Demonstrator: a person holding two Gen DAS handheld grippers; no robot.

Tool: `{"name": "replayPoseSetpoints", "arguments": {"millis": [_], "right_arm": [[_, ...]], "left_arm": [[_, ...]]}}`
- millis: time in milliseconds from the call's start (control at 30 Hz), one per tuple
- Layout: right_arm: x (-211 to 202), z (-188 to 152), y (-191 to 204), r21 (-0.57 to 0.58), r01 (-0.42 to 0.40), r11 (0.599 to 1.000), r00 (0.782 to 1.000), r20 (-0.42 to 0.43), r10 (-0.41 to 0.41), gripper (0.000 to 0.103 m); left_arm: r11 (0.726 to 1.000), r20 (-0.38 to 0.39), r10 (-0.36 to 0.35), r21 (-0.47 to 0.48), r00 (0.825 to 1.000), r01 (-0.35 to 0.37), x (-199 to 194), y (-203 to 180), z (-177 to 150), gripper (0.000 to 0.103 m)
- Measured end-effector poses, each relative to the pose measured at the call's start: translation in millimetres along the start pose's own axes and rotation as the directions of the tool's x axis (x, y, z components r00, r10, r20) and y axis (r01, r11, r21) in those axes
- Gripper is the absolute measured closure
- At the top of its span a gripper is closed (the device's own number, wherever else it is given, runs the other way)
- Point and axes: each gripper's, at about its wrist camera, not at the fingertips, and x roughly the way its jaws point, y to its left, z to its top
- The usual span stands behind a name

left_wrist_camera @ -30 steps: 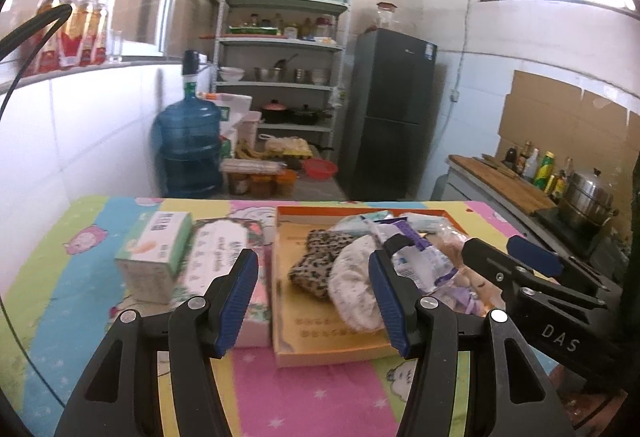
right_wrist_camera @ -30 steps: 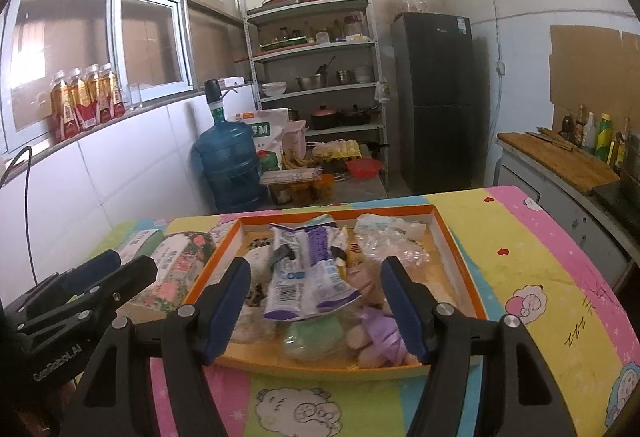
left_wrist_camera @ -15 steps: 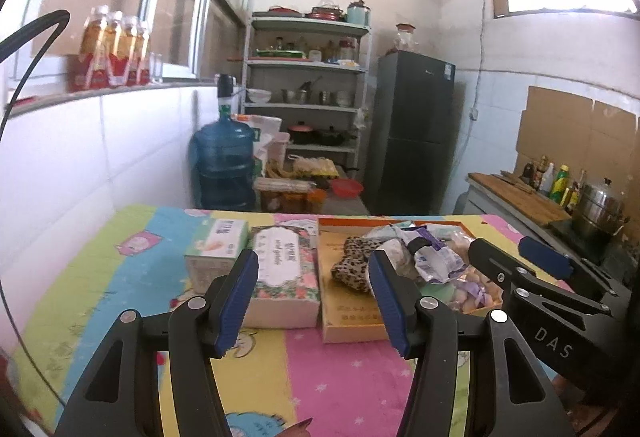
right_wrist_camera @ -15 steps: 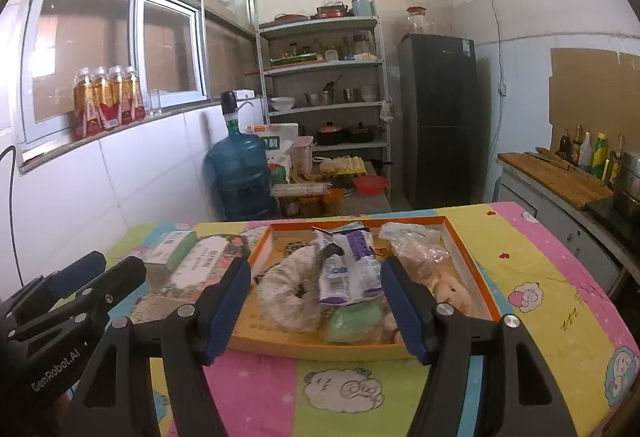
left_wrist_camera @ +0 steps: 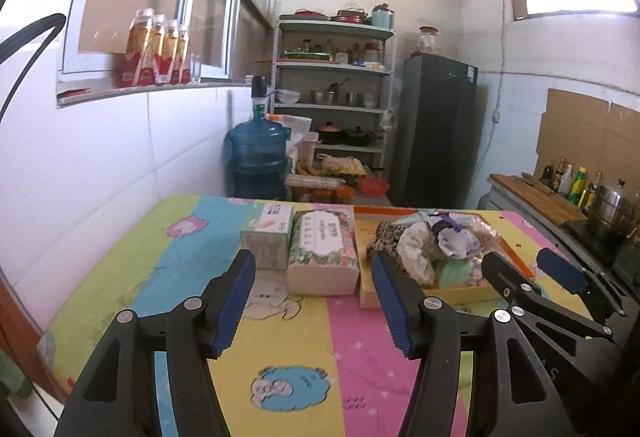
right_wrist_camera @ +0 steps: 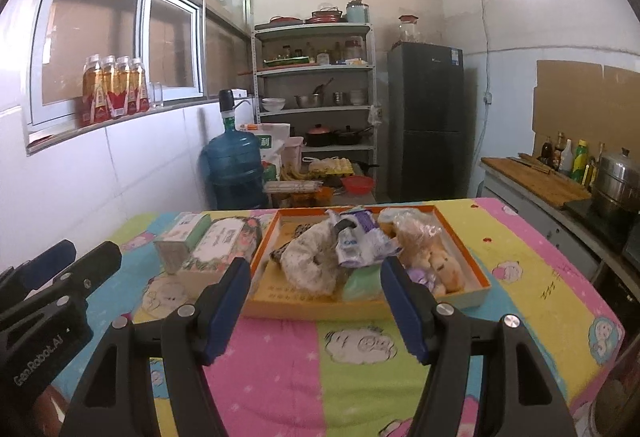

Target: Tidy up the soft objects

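An orange tray [right_wrist_camera: 476, 273] sits mid-table, piled with soft things: a white floral cloth bundle [right_wrist_camera: 308, 261], a crinkled purple-white packet [right_wrist_camera: 360, 237], a green soft item [right_wrist_camera: 362, 283], a plush toy in clear plastic [right_wrist_camera: 428, 253] and a leopard-print piece [left_wrist_camera: 384, 233]. Two tissue packs, one floral [left_wrist_camera: 324, 249] and one green-white [left_wrist_camera: 270, 233], lie left of the tray [left_wrist_camera: 372, 301]. My left gripper [left_wrist_camera: 314, 301] is open and empty, held back above the near table. My right gripper [right_wrist_camera: 316, 307] is open and empty, in front of the tray.
The table wears a colourful cartoon cloth [right_wrist_camera: 280, 361]. A tiled wall [left_wrist_camera: 100, 165] runs along the left. Behind the table stand a blue water jug [left_wrist_camera: 256, 161], a metal shelf rack [left_wrist_camera: 332, 97] and a dark fridge [left_wrist_camera: 436, 133]. A counter with a steel pot [right_wrist_camera: 616, 185] is at right.
Both grippers have pulled back and up from the tray, which now looks smaller and farther. Both stay open and empty. The objects have not moved.
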Motion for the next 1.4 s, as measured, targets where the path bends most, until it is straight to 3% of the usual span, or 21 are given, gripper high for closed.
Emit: {"name": "replayPoseSetpoints", "arguments": {"millis": [533, 1400], "right_arm": [[-21.8, -15.3, 9.6, -0.018, -0.004, 1.000, 1.000, 0.011, 0.004, 0.036], [-16.8, -16.0, 14.6, -0.023, -0.020, 1.000, 1.000, -0.001, 0.020, 0.036]], "left_arm": [[1.000, -0.032, 0.010, -0.026, 0.999, -0.011, -8.2, 13.4, -23.9, 0.040], [1.000, -0.037, 0.011, -0.009, 0.999, -0.012, -0.5, 12.4, -22.7, 0.040]]}}
